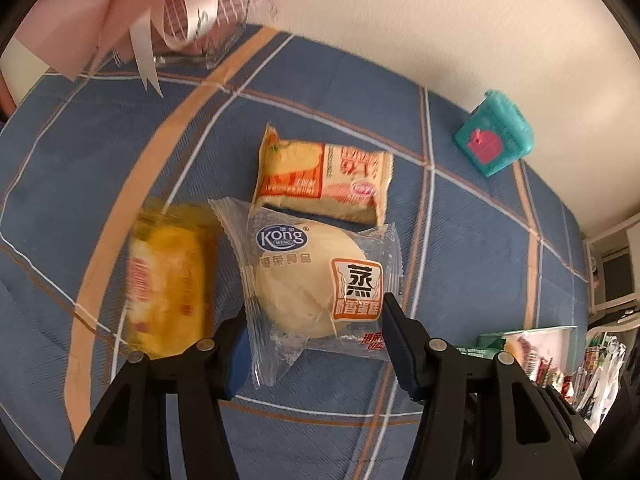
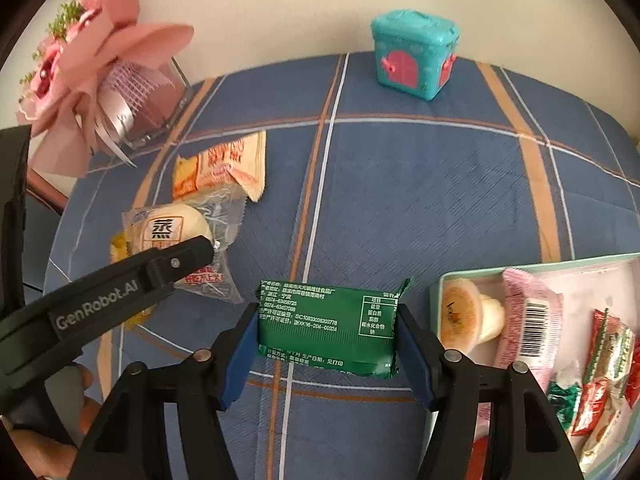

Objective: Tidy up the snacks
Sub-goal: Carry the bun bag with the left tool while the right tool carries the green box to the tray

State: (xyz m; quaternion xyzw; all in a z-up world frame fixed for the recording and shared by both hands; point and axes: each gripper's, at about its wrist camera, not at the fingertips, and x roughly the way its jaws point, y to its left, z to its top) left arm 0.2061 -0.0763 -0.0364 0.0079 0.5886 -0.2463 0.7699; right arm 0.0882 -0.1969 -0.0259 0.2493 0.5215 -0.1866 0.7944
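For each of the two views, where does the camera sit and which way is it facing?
Left wrist: on the left tool, facing steeply down at the steamed cake packet between its fingers.
Right wrist: on the right tool, facing down at the green packet; the left tool and a hand show.
Shared: cake packet, orange packet, teal box, plaid cloth.

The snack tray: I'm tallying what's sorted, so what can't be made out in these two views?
- Tray, right wrist view: cut off by the frame edge and the right gripper.
- Tray, left wrist view: only a sliver at the edge.
- Yellow snack, left wrist view: motion-blurred, label unreadable.
- Green packet: only its back shows.
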